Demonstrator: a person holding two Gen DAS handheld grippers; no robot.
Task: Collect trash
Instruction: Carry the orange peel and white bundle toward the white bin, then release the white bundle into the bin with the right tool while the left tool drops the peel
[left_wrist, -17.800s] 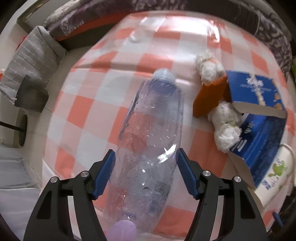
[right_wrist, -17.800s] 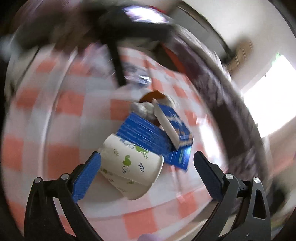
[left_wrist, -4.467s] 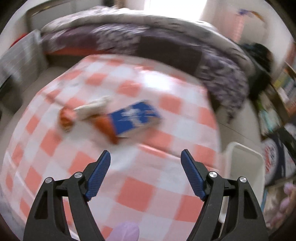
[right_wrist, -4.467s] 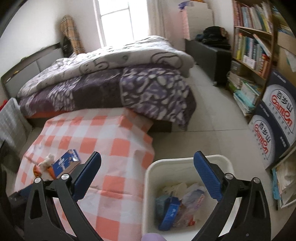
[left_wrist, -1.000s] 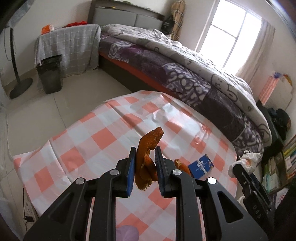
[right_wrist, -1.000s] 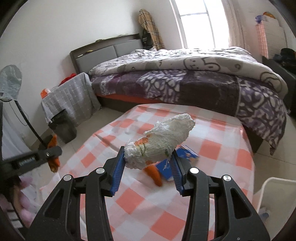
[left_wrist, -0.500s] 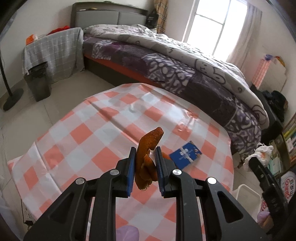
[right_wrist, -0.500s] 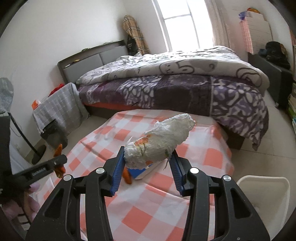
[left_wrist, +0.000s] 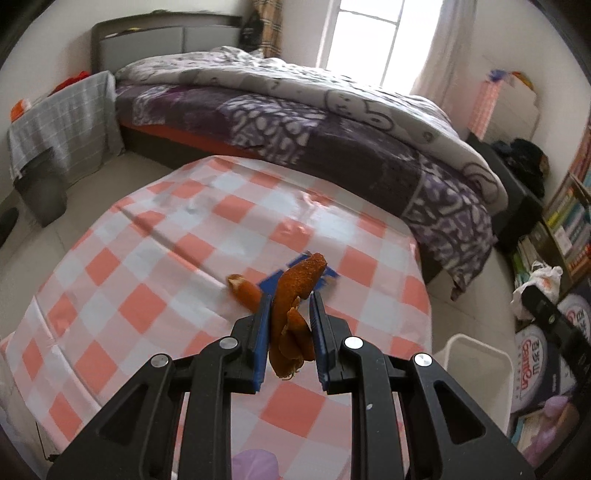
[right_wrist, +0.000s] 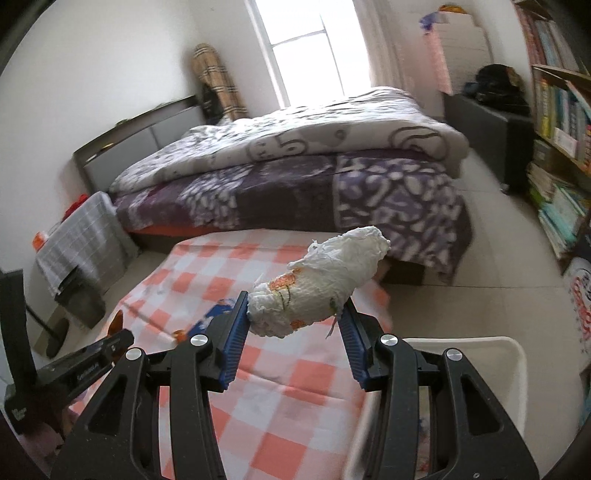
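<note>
- Our left gripper (left_wrist: 290, 317) clamps a curled orange peel (left_wrist: 295, 295) above the checked tablecloth (left_wrist: 147, 258).
- Our right gripper (right_wrist: 293, 326) squeezes a crumpled tissue wad (right_wrist: 321, 286), raised beside the white bin (right_wrist: 491, 343).

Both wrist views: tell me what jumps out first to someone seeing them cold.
The left gripper pinches a curled orange peel above the checked tablecloth, where another peel piece and a blue box lie. The right gripper clamps a crumpled white tissue wad near the white bin. A big patterned bed fills the background.
</note>
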